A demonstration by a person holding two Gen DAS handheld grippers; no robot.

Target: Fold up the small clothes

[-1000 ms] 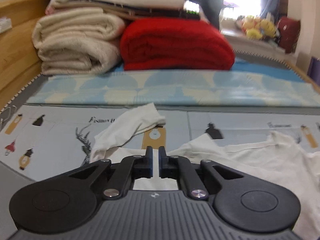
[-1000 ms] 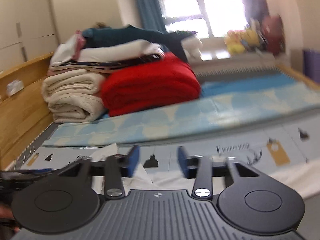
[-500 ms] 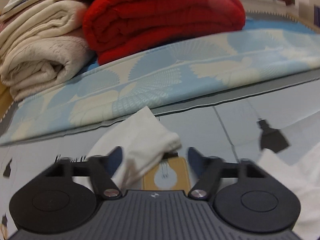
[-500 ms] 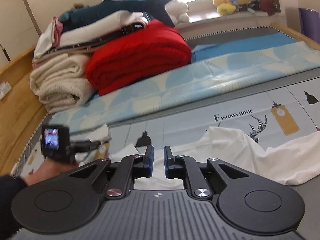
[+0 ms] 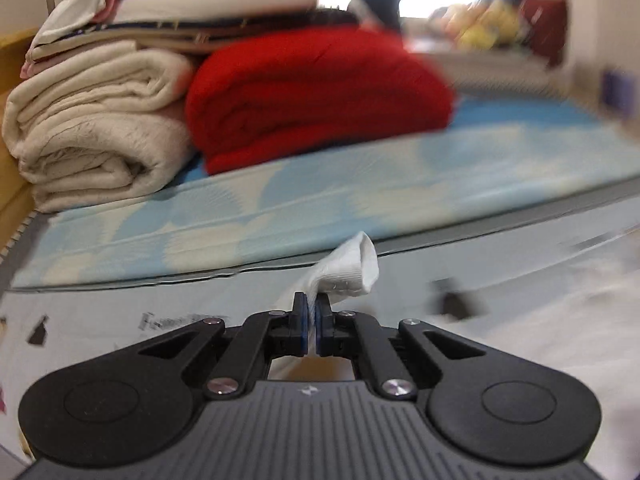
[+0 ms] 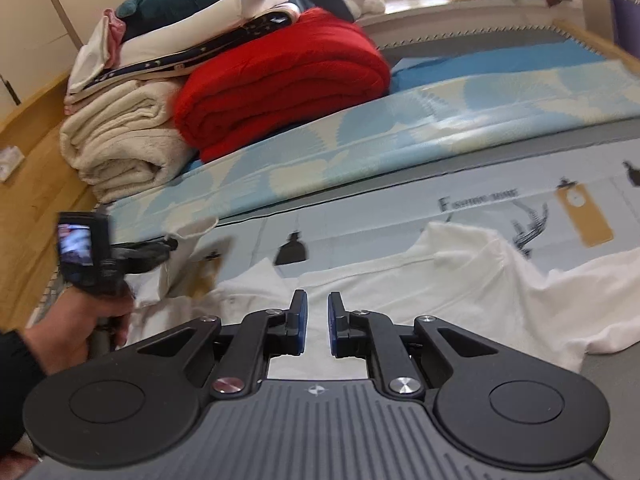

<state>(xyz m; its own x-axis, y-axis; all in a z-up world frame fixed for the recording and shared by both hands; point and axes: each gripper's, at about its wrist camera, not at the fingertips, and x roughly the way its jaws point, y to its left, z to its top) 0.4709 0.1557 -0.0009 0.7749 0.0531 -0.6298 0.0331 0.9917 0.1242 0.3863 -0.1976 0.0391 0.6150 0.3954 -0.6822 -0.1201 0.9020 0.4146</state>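
Your left gripper (image 5: 311,312) had its jaws pinched tight on the cuff of the white shirt's sleeve (image 5: 352,270), which stood up just past the fingertips, having snapped together from wide apart within the last half second. Your right gripper (image 6: 317,312) hovered over the white shirt (image 6: 420,280) with its jaws narrow and nothing between them, after drawing in from a wider gap. The shirt lay rumpled on the printed sheet (image 6: 480,196) covering the bed, its far edge near the blue patterned mat (image 6: 360,160). Beyond that mat's edge, the red blanket (image 6: 280,84) and the cream blankets (image 6: 120,144) blocked the back left, by the wooden bed frame (image 6: 36,176). Bare sheet lay open beyond the shirt. Your left hand (image 6: 76,324) sat at the shirt's left edge.
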